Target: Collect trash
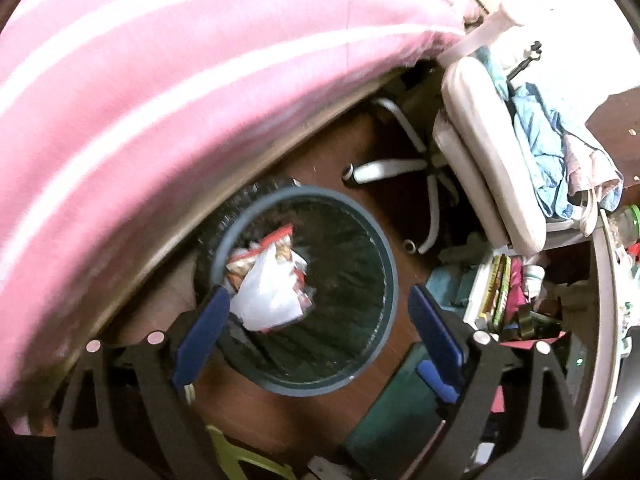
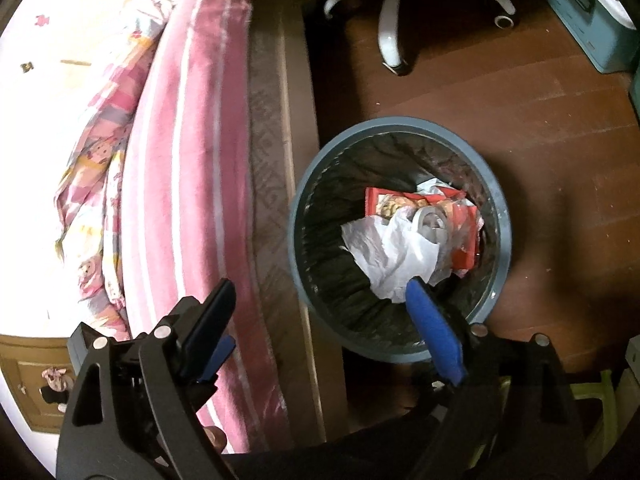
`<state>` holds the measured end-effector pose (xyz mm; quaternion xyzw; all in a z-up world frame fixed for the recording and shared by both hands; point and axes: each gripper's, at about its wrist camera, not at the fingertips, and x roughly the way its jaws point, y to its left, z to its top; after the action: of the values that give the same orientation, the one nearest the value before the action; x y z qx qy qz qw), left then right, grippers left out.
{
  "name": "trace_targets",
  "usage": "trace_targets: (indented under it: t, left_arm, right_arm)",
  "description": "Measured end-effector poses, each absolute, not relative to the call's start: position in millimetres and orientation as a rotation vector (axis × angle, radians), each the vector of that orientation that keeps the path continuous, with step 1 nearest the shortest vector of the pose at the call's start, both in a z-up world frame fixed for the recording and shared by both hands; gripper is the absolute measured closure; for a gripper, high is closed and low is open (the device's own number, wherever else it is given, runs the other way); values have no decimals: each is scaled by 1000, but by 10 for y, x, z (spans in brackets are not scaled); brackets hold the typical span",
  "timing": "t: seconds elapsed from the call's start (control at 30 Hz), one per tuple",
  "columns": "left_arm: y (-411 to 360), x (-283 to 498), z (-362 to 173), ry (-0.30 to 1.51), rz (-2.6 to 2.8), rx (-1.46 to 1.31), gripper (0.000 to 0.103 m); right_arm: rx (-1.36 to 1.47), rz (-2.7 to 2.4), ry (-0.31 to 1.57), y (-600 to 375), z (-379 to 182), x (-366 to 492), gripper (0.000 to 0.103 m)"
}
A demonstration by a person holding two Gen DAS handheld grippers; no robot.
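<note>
Left wrist view: left gripper [image 1: 318, 300] is seen spread wide, nothing held; crumpled white paper and red wrapper trash [image 1: 270, 280] lies in round grey black-lined bin [image 1: 384, 248], frame centre | Right wrist view: right gripper [image 2: 320, 296] is seen spread wide, empty; the trash [image 2: 404, 236] is seen inside the bin [image 2: 502, 220], centre right, beside pink striped bed [image 2: 192, 160] at left.

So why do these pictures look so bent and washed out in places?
Left wrist view: fisheye lens curves the pink striped blanket and darkens the corners; slight motion blur on the trash. Right wrist view: the bedding at left is blown out white, while the bin looks sharper.
</note>
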<state>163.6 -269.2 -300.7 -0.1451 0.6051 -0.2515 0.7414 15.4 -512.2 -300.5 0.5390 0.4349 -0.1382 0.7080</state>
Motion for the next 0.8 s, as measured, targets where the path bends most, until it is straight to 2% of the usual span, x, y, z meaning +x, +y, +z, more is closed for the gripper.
trace_targets:
  t: [0.3,0.57,0.8]
  left_arm:
    - [-2148,1389,-2198,1038,-473,-239,14]
    - [-1441,1148,-1545,893,-283,-255,14]
    - [-710,826,-1024,782,-35,-227,10]
  right_arm:
    - [1047,-163,919,-4688,-2426,302,16]
    - [838,36,844,-3997,-1671,414,16]
    - [613,212,761,-3239,-1076,403,14]
